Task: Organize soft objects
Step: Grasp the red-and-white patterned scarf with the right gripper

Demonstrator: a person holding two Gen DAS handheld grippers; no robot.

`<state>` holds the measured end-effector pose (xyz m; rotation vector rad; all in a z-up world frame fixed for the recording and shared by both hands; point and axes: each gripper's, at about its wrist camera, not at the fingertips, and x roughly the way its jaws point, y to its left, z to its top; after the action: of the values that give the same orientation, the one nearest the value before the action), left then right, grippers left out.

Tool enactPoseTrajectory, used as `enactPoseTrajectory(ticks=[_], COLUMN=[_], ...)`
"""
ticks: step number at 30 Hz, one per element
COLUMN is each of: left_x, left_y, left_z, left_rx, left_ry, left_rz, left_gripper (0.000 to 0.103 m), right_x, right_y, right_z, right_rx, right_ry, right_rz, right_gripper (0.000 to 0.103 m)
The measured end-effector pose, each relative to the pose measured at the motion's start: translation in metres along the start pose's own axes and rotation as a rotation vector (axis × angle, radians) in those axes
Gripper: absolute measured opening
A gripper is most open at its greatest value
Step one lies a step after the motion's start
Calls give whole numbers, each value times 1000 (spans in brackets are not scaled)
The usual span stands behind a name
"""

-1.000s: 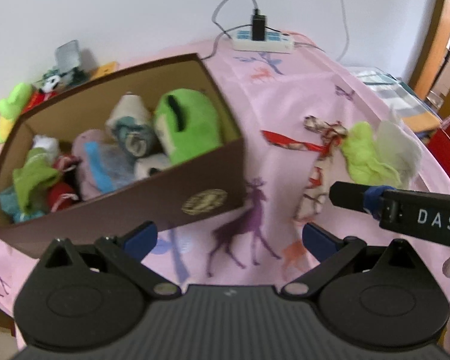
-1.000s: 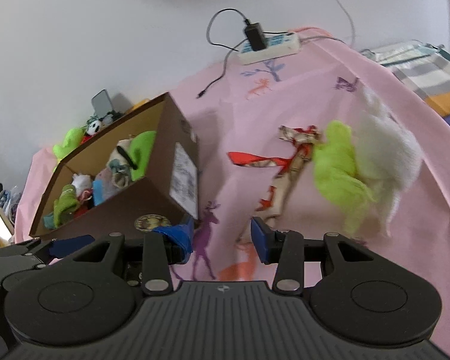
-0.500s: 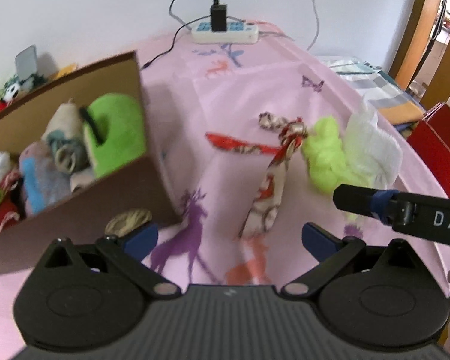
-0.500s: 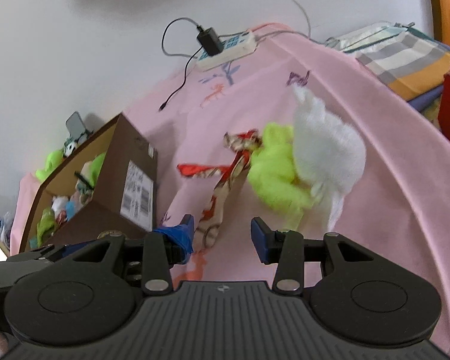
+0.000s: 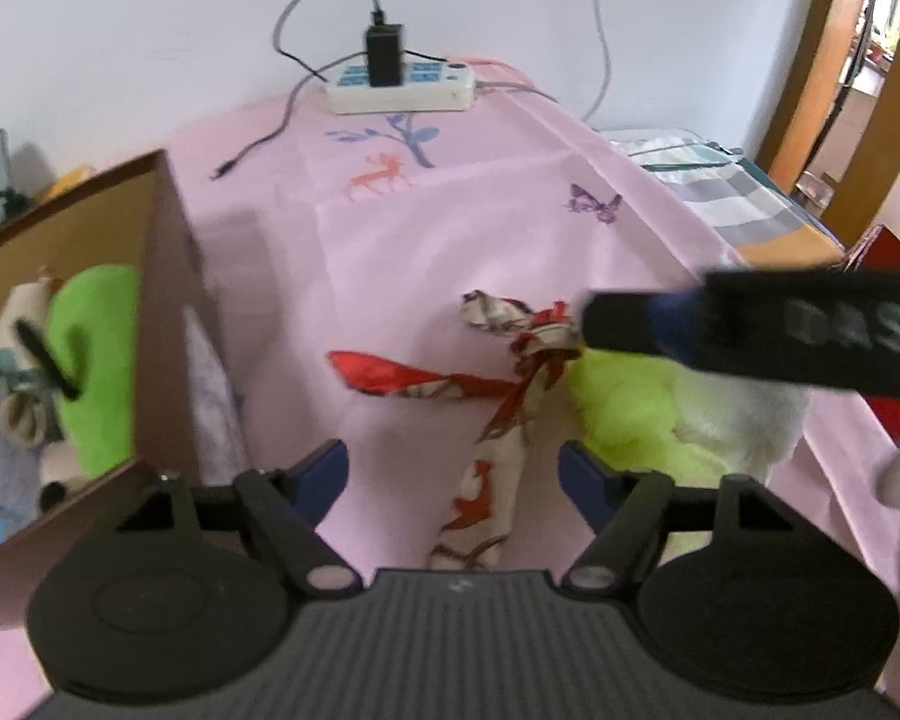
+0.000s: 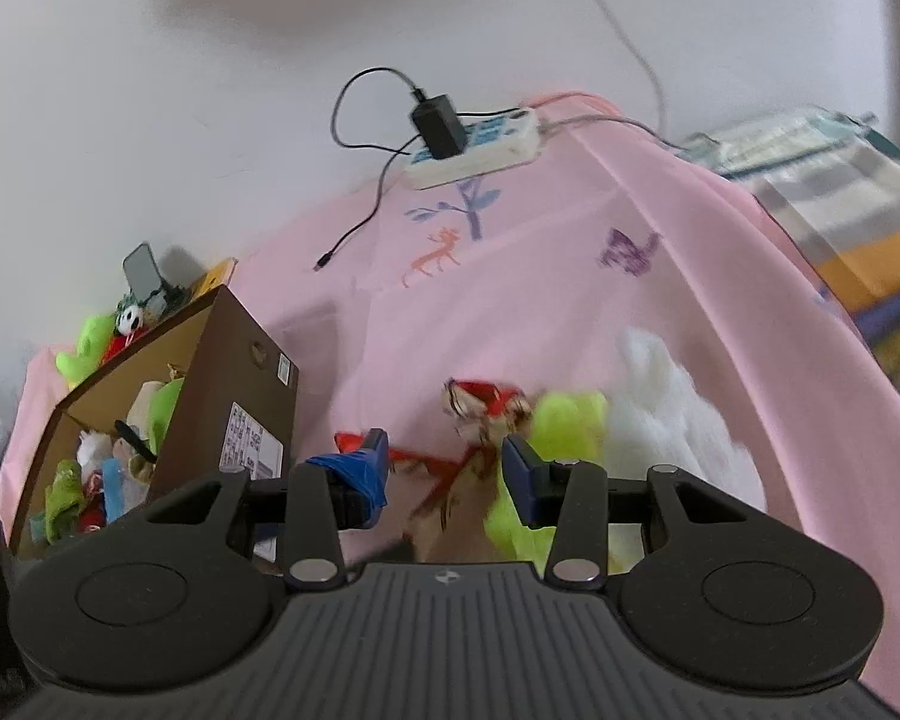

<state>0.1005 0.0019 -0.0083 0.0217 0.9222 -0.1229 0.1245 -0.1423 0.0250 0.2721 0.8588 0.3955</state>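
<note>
Three loose soft items: one scarf (image 5: pixel 498 396), one lime cloth (image 5: pixel 624 402), one white cloth (image 6: pixel 684 420).

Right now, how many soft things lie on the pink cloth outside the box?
3: a patterned scarf in the middle, a lime green piece beside it, and a white fluffy piece farthest right. More may be hidden.

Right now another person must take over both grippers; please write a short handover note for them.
Left gripper: open, empty, above the patterned scarf.
Right gripper: open, empty, over the same scarf.
On the pink tablecloth: the scarf, a lime-green fluffy item and a white fluffy item, side by side.
Done: the cardboard box already holds several soft items.
Left: move these three items into the box.
</note>
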Motion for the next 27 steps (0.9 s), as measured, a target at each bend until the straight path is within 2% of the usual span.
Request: enactPoseTrajectory(ticks=[7,11,13,15,19,22,24,27], left_x=[22,40,48,55,61,62,62,61], left_y=[-3,4,4,2,-1,-2,-3,1], left_z=[5,8,9,9,11,13,14,16], left_rx=[19,8,11,23,38,51,66,51], left_ry=[-4,26,40,54,44,30,26,28], left_rz=[22,31,22,19,2,-12,-25,-51], left_gripper=[75,64,61,53,50,32,6,3], right_x=[39,59,68,75,79,81,80,74], right_y=[-4,-4,-4,-4,-7,-12,-15,-15], right_z=[14,17,16,16,16,17,18,19], right_rx=[-85,-105,-122,-132,-138,-119,-96,-73], right_ry=[100,143,157,170,168,164,157,135], right_rz=[-22,-8,-30,-41,-21,-1,19,41], right_gripper=[26,24,23,22,14,1,0,0])
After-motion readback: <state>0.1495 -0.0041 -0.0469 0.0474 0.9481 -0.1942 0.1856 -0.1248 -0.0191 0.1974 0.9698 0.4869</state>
